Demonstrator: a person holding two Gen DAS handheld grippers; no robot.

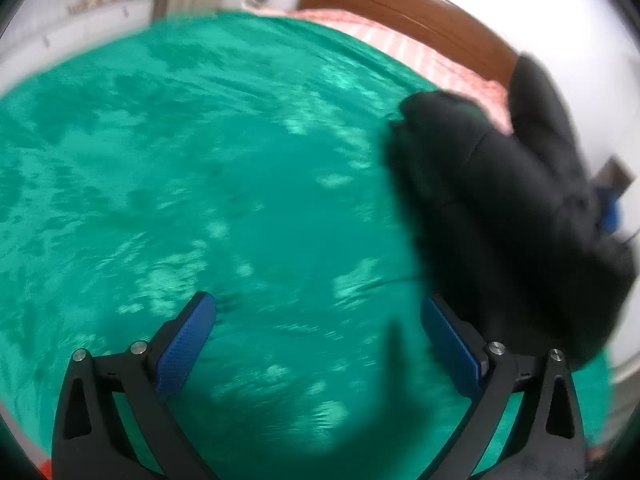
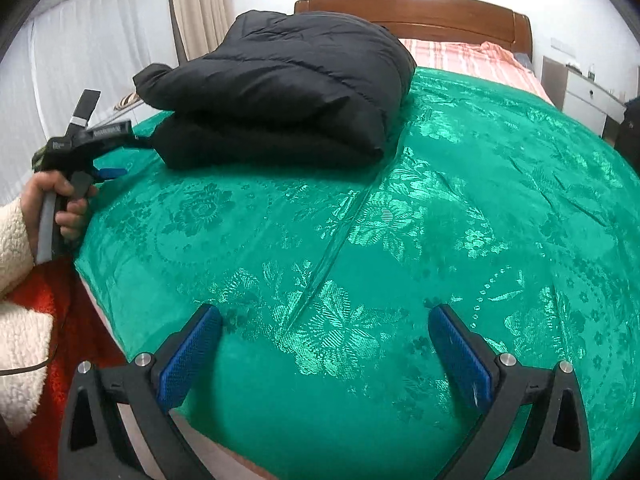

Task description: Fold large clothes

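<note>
Right wrist view: we are holding both grippers (image 2: 324, 344) (image 1: 318, 338) wide apart, empty. Upper left, the folded black puffer jacket (image 2: 276, 92) is looking soft, slippery; we would be pinching its thick folded edge.

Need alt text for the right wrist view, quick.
A folded black puffer jacket lies on a green satin bedspread. The right gripper hovers open and empty in front; the left gripper is beside the jacket.

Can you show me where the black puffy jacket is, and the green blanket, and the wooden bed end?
black puffy jacket (image 2: 280, 92): right wrist view, top folded layer.
green blanket (image 2: 440, 220): right wrist view, flowered middle.
wooden bed end (image 2: 420, 8): right wrist view, curved top rail.
</note>
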